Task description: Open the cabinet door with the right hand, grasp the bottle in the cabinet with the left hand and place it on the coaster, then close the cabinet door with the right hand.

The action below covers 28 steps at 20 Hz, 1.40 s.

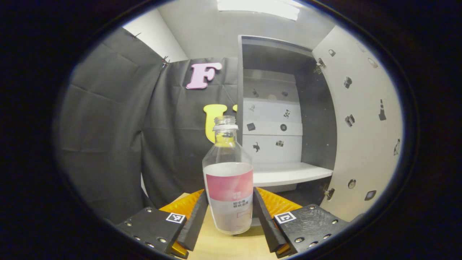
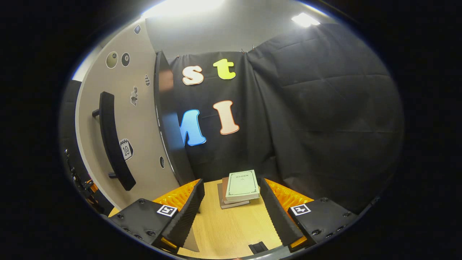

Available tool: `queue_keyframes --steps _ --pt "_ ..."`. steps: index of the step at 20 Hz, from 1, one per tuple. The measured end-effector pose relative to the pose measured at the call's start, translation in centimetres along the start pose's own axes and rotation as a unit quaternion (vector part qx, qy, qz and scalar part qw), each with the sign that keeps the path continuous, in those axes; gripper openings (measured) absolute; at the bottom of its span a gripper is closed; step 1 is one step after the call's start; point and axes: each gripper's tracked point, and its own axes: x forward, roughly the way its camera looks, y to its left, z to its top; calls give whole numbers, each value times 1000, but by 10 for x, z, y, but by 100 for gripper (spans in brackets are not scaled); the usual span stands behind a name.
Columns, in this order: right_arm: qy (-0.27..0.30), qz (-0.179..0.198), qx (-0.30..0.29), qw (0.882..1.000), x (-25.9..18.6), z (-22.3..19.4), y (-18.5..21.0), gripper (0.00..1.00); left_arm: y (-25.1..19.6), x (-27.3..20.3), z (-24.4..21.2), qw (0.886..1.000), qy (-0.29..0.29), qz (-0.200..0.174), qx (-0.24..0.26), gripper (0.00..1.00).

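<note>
Two fingers of your left hand-held gripper (image 1: 230, 213) flank the bottle (image 1: 228, 180), one on each side of its labelled lower body; they look to be touching it, and the bottle stands upright with its base at the light wooden worktop (image 1: 223, 245), near the edge closest to you. The bottle is clear, uncapped, with a pink and white label. Whether a coaster lies under it you cannot tell from the left gripper view. Behind the bottle the cabinet (image 1: 281, 108) stands open, its white shelf (image 1: 288, 173) bare, and the cabinet door (image 1: 361, 126) is swung out to the right, dotted with small stickers. Your right hand-held gripper (image 2: 231, 213) is spread wide with nothing between its fingers, above the worktop (image 2: 231, 227). Ahead of it a small stack of books (image 2: 240, 189) lies toward the far edge of the worktop, by the black cloth wall. To the left in the right gripper view the door's outer face shows with its long black handle (image 2: 113, 141), well apart from the fingers.
</note>
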Motion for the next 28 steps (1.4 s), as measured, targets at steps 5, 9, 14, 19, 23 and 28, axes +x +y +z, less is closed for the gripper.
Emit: queue_keyframes --steps 5,9,14,19,23,28 --pt "9 3 -2 1000 -8 -15 1 98 12 -33 -40 1000 9 0 -15 72" --pt "11 4 -13 1000 -12 -23 2 98 19 -49 -79 999 22 4 -31 74" --pt "14 9 -14 1000 -7 -28 8 98 25 -66 -133 998 44 13 -31 74" --pt "20 13 -29 999 -3 -32 14 98 27 -85 -202 996 79 15 -25 74" --pt "20 13 -37 999 0 -30 15 98 23 -84 -242 994 109 19 -24 74" --pt "28 6 -53 998 -1 -32 12 98 21 -85 -271 991 127 21 -35 72"
